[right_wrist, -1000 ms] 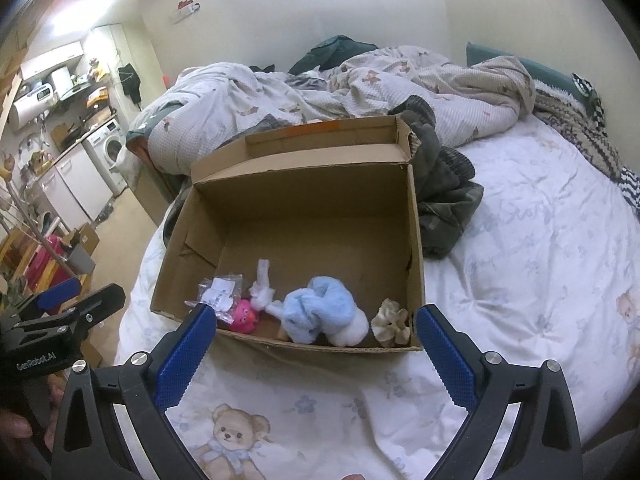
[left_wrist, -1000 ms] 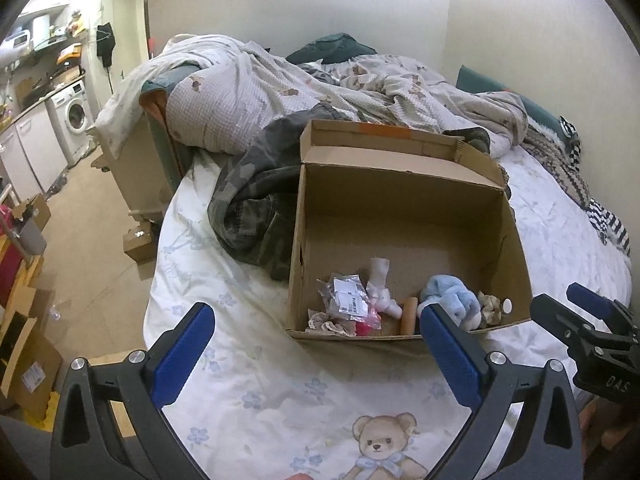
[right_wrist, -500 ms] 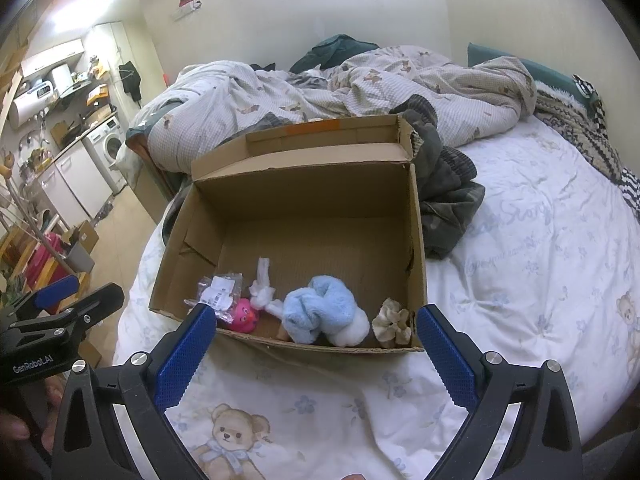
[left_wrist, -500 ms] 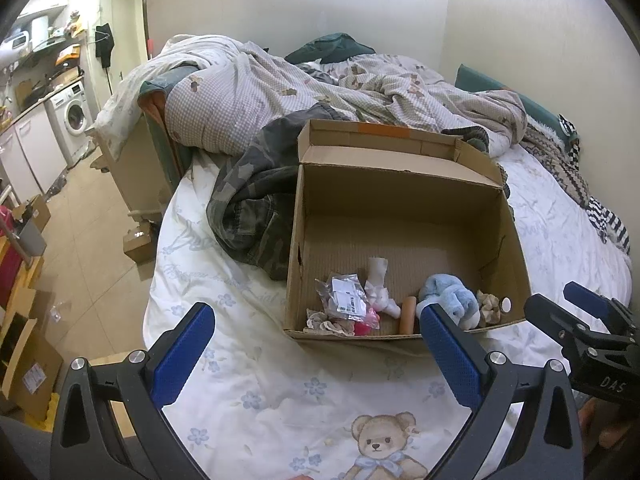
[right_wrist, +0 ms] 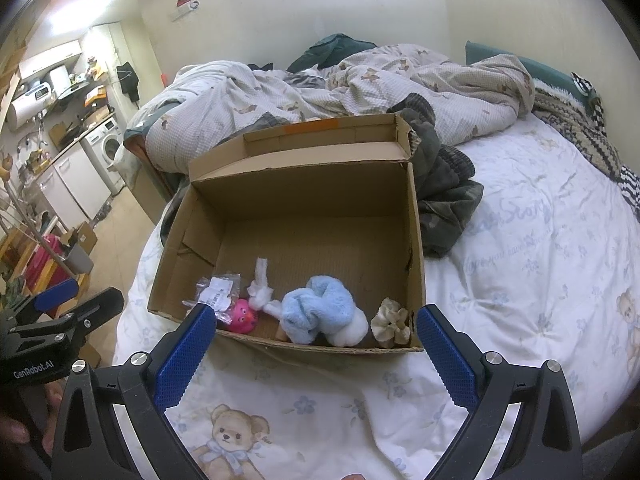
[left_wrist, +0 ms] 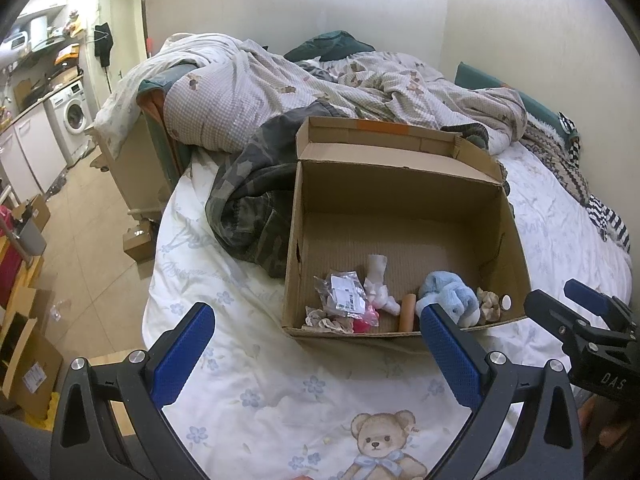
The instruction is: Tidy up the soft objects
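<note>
An open cardboard box (left_wrist: 404,184) (right_wrist: 304,196) sits on the bed. Along its near wall lie a blue and white plush toy (right_wrist: 320,314) (left_wrist: 450,300), a pink toy (right_wrist: 242,316), a white knotted cloth (right_wrist: 262,288) (left_wrist: 378,284), a clear plastic packet (left_wrist: 344,296) (right_wrist: 218,292) and a beige scrunchie (right_wrist: 390,322). My left gripper (left_wrist: 316,344) is open and empty, held back from the box's near left corner. My right gripper (right_wrist: 316,344) is open and empty, held back from the box's near wall.
A camouflage garment (left_wrist: 252,208) lies against the box's far left side. A rumpled checked duvet (left_wrist: 304,92) covers the far bed. The bed sheet (right_wrist: 520,264) has bear prints. Floor with cardboard boxes (left_wrist: 24,352) and a washing machine (left_wrist: 74,114) lies to the left.
Both grippers have drawn back slightly from the box, so it appears a little smaller and farther. Both stay open and empty. The items in the box have not moved.
</note>
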A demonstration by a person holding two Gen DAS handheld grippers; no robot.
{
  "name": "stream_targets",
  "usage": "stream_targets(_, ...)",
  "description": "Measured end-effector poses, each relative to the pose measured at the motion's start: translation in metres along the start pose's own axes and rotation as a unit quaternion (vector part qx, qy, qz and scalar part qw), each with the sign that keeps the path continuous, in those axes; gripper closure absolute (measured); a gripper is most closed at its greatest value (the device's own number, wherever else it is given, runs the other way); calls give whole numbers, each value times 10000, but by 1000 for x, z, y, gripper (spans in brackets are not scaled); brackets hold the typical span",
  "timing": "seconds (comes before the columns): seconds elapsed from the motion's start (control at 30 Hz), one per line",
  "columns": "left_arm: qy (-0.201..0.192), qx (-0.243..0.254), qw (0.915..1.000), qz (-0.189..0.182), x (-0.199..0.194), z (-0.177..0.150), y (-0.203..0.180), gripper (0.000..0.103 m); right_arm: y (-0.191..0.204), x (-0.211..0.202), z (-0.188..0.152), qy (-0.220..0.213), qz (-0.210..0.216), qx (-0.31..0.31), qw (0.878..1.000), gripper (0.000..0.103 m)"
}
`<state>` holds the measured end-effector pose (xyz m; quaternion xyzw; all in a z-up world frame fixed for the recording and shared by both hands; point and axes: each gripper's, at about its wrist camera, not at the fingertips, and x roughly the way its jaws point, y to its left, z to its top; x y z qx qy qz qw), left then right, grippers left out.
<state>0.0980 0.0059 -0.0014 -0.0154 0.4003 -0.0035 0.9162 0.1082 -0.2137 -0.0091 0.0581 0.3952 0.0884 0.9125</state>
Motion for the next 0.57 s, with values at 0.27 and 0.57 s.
stream_targets(0.27, 10, -22, 10000, -7, 0, 1, 0, 1, -1, 1, 0, 15, 13, 23, 10000, 0)
stream_targets(0.57, 20, -27, 10000, -22, 2, -4, -3, 1, -1, 3, -2, 24, 15, 30, 10000, 0)
